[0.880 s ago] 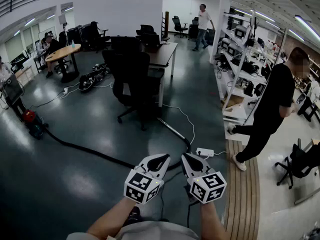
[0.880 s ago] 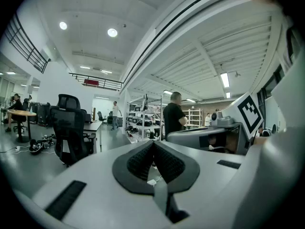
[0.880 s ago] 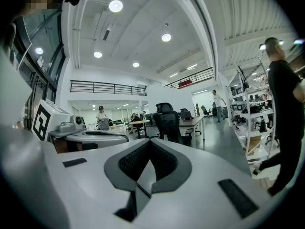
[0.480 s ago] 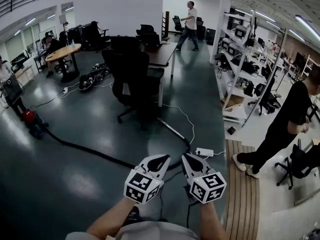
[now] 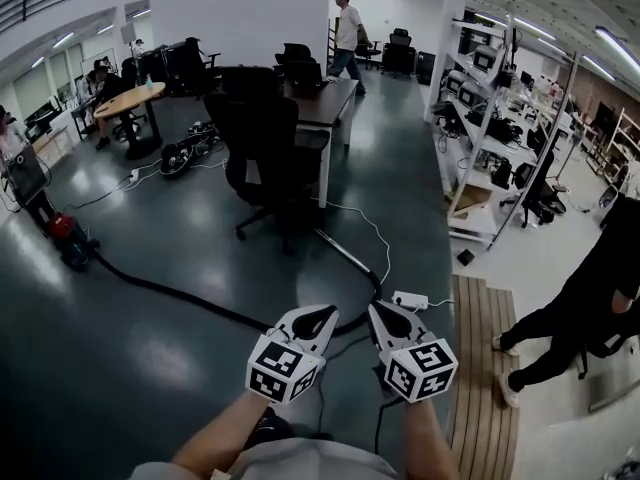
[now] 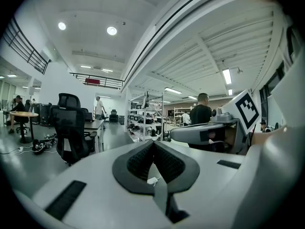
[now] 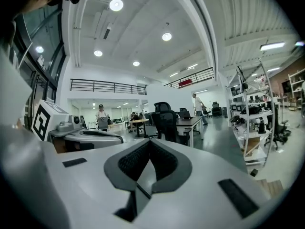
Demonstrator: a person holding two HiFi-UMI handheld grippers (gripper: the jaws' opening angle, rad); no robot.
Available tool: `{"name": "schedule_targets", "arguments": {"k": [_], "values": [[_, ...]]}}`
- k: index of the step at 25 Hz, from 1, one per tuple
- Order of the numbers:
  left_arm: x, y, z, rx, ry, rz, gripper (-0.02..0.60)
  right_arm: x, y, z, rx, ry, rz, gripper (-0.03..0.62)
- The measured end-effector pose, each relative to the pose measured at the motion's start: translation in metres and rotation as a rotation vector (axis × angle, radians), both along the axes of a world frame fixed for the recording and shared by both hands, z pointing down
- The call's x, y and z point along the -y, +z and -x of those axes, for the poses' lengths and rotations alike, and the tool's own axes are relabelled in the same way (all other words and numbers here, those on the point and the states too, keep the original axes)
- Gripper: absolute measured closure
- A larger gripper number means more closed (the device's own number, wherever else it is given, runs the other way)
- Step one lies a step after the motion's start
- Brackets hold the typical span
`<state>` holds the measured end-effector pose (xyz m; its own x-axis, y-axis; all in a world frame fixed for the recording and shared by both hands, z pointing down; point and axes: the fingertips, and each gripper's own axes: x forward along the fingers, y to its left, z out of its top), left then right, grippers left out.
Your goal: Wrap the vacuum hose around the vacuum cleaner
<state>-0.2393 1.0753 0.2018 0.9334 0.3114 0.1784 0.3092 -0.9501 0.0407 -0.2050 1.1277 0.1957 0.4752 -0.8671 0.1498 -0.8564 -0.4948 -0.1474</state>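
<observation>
A small red vacuum cleaner (image 5: 66, 236) stands on the dark floor at the far left of the head view. Its black hose (image 5: 180, 299) runs across the floor toward me and ends in a metal wand (image 5: 343, 253) beside a black office chair (image 5: 262, 158). My left gripper (image 5: 322, 315) and right gripper (image 5: 381, 311) are held side by side low in the middle, above the hose's near bend and not touching it. Both are shut with nothing between the jaws, as the left gripper (image 6: 153, 143) and right gripper (image 7: 149, 143) show in their own views.
A white power strip (image 5: 410, 301) with cables lies just right of the hose end. A desk (image 5: 322, 103) stands behind the chair, and shelving (image 5: 480, 118) and a wooden platform (image 5: 485, 368) are to the right. A person in black (image 5: 585, 308) walks at the right edge.
The person in black has walked toward the lower right edge, and a person in white at the back has walked left. Both grippers have stayed where they were, shut.
</observation>
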Motion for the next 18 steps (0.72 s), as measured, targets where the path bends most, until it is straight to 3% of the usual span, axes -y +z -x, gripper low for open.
{"name": "schedule_targets", "arguments": {"k": [11, 18], "values": [[0.001, 0.016, -0.030, 0.022, 0.001, 0.001, 0.574, -0.003, 0.013, -0.034, 0.003, -0.002, 0.010, 0.586], [0.019, 0.027, -0.085, 0.033, 0.029, 0.014, 0.574, 0.013, 0.023, -0.086, 0.013, 0.030, 0.031, 0.586]]}}
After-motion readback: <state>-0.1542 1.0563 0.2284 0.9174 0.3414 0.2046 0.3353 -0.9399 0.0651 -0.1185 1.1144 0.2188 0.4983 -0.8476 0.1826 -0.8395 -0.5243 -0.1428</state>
